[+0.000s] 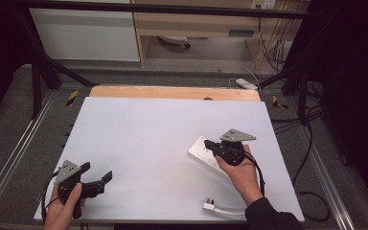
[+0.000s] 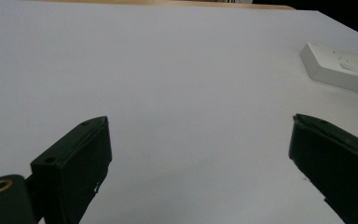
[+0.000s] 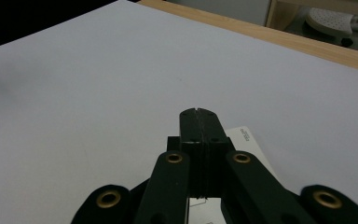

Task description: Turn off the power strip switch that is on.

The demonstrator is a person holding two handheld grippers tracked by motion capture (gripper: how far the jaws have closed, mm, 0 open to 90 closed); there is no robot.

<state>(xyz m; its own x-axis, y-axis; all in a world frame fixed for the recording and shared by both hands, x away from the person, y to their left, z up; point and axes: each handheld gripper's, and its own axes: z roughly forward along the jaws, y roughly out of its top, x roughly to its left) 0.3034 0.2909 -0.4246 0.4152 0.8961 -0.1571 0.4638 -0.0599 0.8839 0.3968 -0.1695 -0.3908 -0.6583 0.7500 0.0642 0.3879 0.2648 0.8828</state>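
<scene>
Over the white power strip (image 1: 205, 151) hovers the closed, empty right gripper (image 1: 207, 143); left gripper (image 1: 97, 175) gapes wide.

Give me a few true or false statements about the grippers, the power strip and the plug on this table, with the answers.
1. The left gripper has its jaws spread wide. True.
2. The right gripper is open. False: its jaws are pressed together.
3. The white power strip lies on the right half of the table. True.
4. The white plug is inserted in the power strip. False: it lies apart, near the table's front edge.
5. The left gripper holds the plug. False: nothing is between its jaws.
</scene>
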